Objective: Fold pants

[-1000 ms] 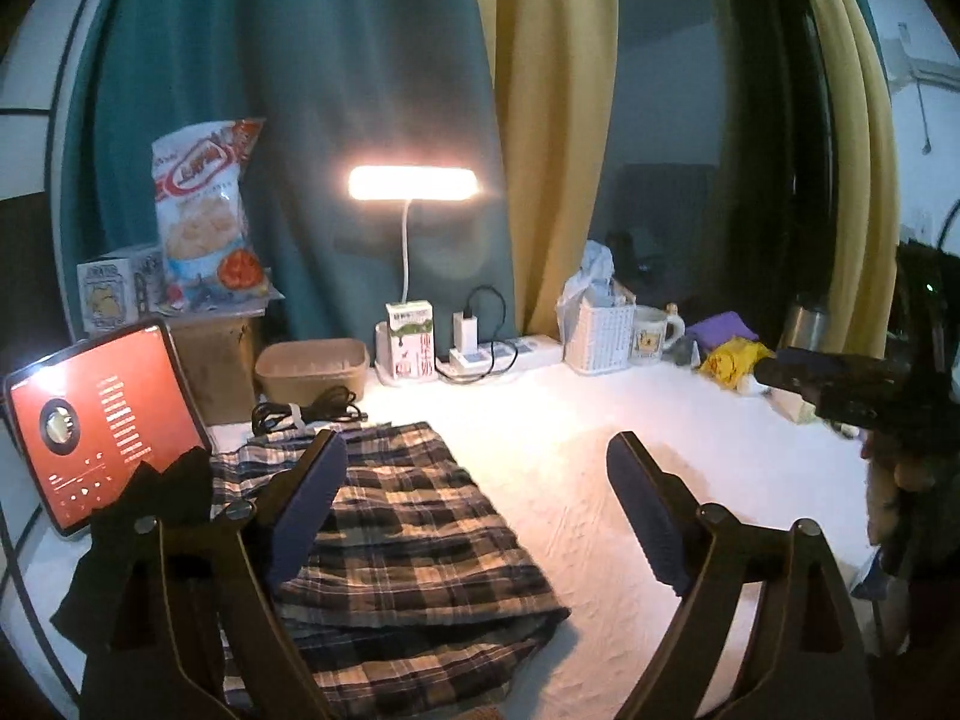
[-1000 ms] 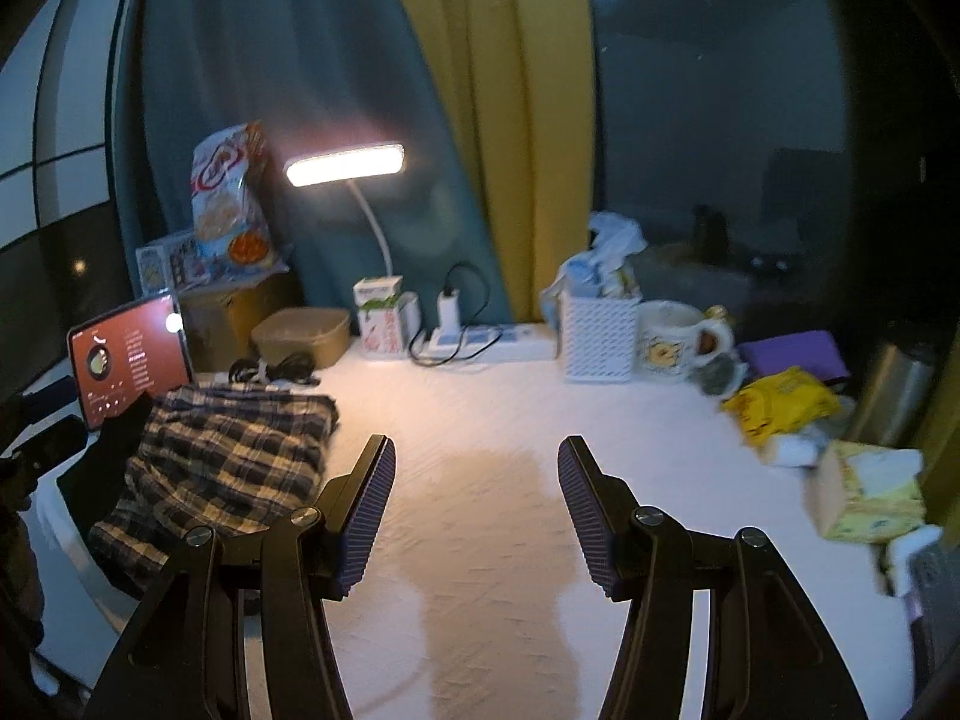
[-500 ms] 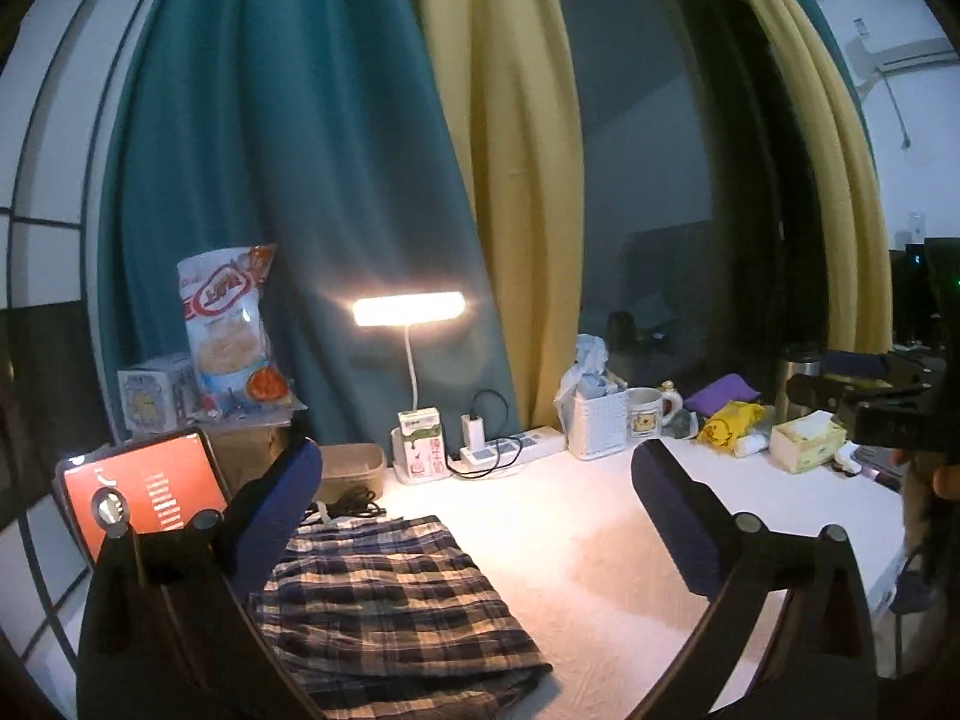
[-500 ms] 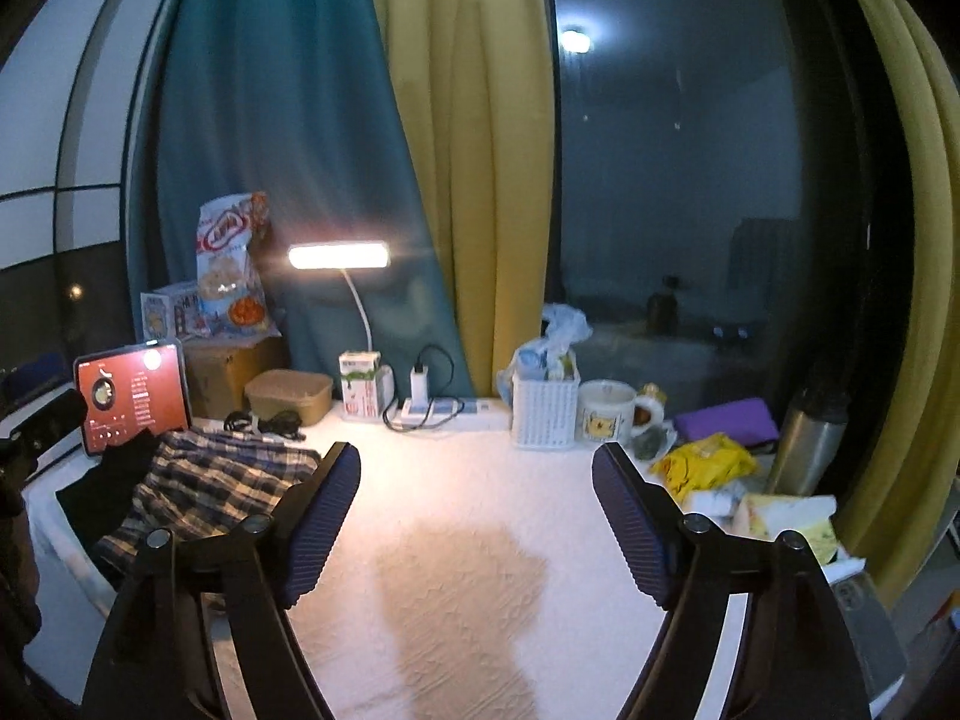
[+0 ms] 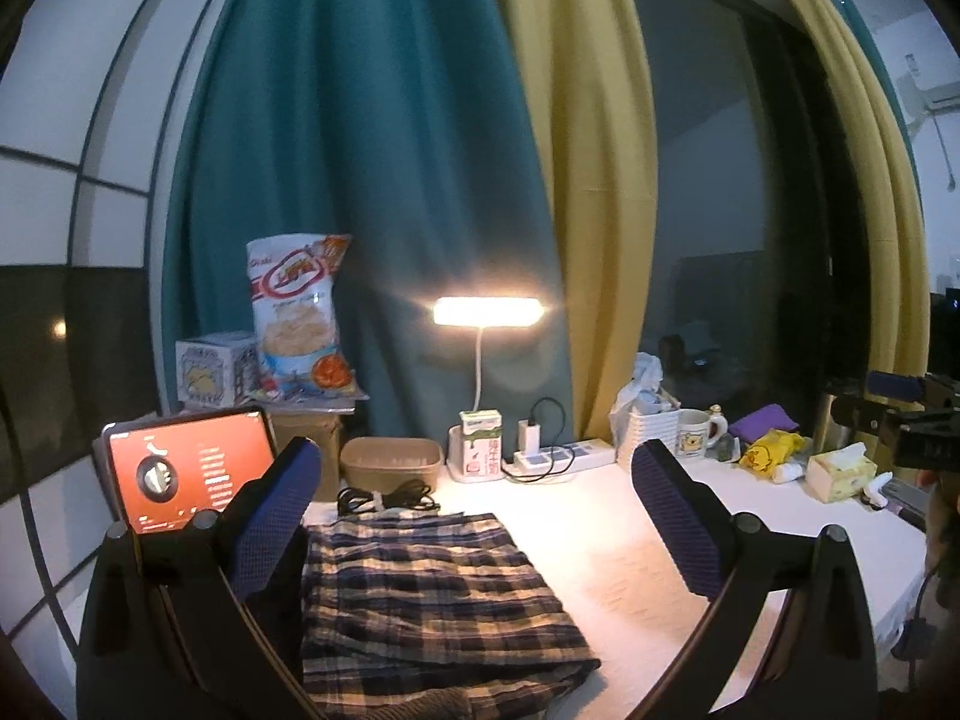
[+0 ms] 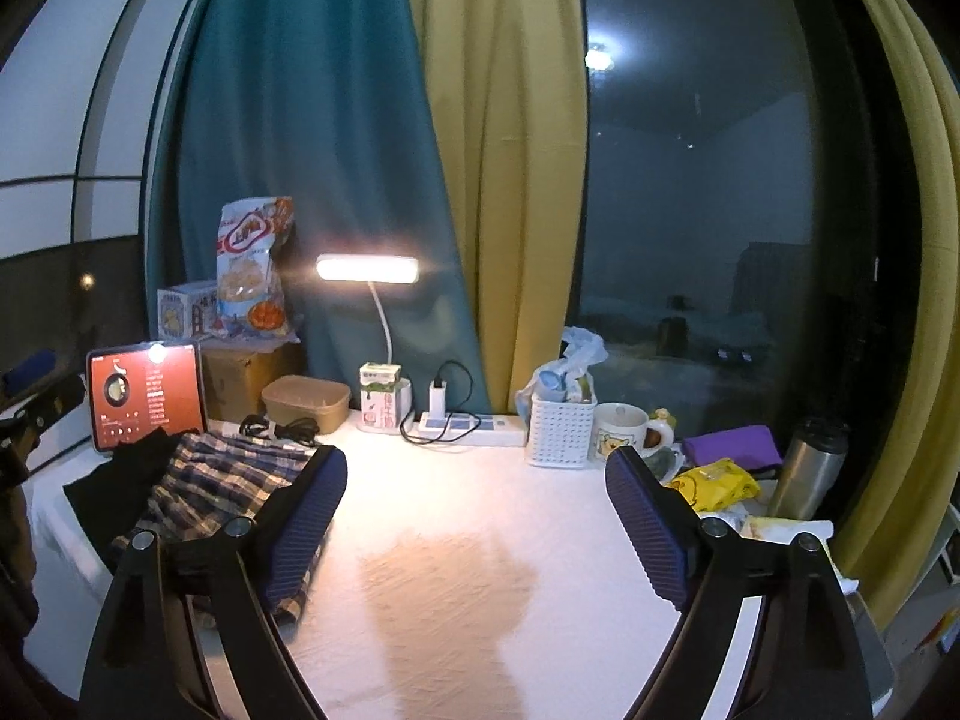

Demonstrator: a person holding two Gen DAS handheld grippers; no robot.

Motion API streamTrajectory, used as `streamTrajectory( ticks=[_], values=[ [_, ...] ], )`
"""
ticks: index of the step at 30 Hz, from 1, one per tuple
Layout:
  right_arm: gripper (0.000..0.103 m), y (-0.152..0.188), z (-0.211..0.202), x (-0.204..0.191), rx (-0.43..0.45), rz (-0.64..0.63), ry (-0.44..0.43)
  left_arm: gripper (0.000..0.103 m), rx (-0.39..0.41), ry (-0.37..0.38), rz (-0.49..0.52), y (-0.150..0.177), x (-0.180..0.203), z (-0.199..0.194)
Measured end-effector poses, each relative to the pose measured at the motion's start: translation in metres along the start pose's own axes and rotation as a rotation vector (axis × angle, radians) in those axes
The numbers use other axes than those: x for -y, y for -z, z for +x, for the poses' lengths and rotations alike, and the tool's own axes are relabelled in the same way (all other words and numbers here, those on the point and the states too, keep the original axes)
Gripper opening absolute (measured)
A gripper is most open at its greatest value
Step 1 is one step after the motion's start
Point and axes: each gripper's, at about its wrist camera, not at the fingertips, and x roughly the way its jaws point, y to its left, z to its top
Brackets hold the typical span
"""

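Folded plaid pants lie flat on the white table, left of centre in the left wrist view. My left gripper hovers above and behind them, open wide, holding nothing. In the right wrist view the same pants lie at the left on the white table, partly behind my left finger. My right gripper is over bare table to their right; its jaws are opening and nothing is between them. The right gripper also shows at the far right edge of the left wrist view.
A red-screened tablet stands left of the pants beside a dark cloth. Along the back are a snack bag, a lit lamp, a milk carton, a power strip, a white basket, a mug, a tissue box and a steel flask.
Both grippers have lifted and pulled back from the table and tilted up toward level. Their jaws have spread wider. The pants lie where they were, let go.
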Motion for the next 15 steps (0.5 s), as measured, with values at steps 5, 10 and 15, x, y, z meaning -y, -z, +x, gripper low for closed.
streamTrajectory(
  ticks=[5,10,15],
  values=[
    [0.089,0.004,0.012,-0.011,-0.028,-0.005,-0.009,0.102,-0.013,-0.003,-0.005,0.004,-0.007,0.002],
    [0.089,0.005,0.013,-0.015,-0.034,-0.013,-0.011,0.102,-0.019,0.004,-0.011,0.005,-0.01,0.002],
    [0.089,0.005,0.013,-0.015,-0.034,-0.013,-0.012,0.102,-0.017,0.004,-0.014,0.005,-0.008,0.001]
  ],
)
